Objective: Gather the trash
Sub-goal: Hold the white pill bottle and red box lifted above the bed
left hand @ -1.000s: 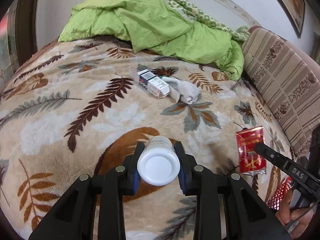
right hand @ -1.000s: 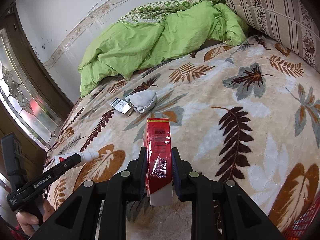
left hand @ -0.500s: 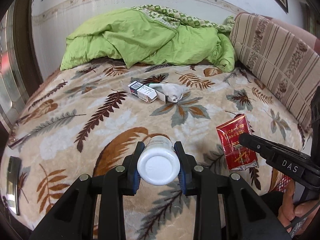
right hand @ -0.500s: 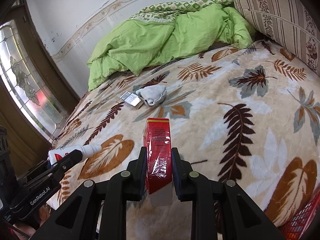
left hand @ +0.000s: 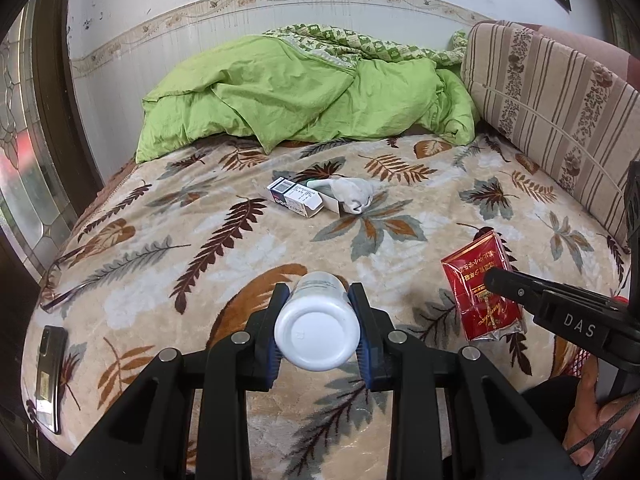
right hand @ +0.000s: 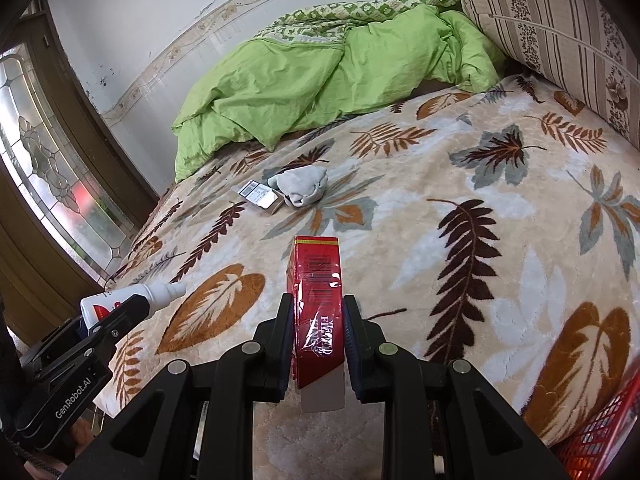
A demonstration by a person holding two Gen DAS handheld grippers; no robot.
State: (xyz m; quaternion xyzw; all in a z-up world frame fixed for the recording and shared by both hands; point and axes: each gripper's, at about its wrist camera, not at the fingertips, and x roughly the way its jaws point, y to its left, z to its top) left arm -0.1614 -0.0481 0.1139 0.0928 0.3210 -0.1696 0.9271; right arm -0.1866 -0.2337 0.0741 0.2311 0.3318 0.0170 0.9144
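Gripping a white plastic bottle (left hand: 316,324), the left claw (left hand: 317,330) hovers; the right claw (right hand: 316,334) pinches a red cigarette pack (right hand: 318,304), likely both bound for the red basket (right hand: 600,436) to its right.

wrist views, angled down, shared bed (left hand: 224,240)

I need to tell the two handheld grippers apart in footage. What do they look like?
Both are matte black plastic with silver round bolts and blue pads on the fingers. The right gripper is lettered "DAS" in white; the left gripper reads "GenRobot.AI". A dark cord hangs near the right hand.
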